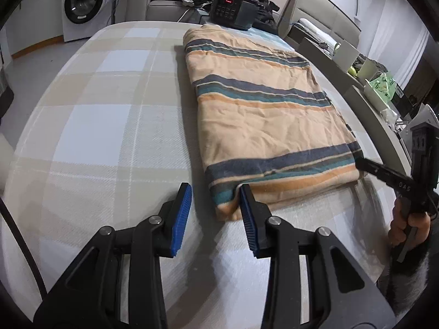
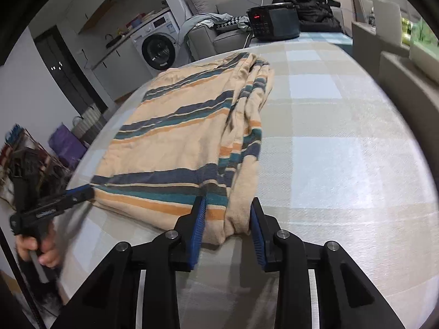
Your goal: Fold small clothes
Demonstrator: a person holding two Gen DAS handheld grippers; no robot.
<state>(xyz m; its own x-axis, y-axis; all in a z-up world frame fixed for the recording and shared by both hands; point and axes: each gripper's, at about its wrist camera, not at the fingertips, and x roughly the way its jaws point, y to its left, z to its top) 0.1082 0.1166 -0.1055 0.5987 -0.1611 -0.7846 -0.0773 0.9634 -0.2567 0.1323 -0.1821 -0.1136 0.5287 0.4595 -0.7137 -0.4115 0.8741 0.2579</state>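
Note:
A folded striped garment (image 1: pixel 260 109), peach with navy, teal and orange bands, lies flat on the checked tablecloth (image 1: pixel 96 115). My left gripper (image 1: pixel 215 205) is open at its near left corner; that corner just reaches in beside the right pad, and neither pad presses on it. The right wrist view shows the same garment (image 2: pixel 178 137) with bunched folds along its right edge. My right gripper (image 2: pixel 227 213) is open and straddles the near right corner, cloth lying loose between the pads. A hand holds each gripper: the left gripper (image 2: pixel 82 190) and the right gripper (image 1: pixel 363 166) each show in the other's view.
A black cooker with a red display (image 1: pixel 233 8) (image 2: pixel 274 22) stands at the table's far end. A washing machine (image 1: pixel 82 2) and a sofa piled with clothes lie beyond. A cluttered counter (image 1: pixel 381 87) runs along one side of the table, bags and a basket (image 2: pixel 68 142) on the floor along the other.

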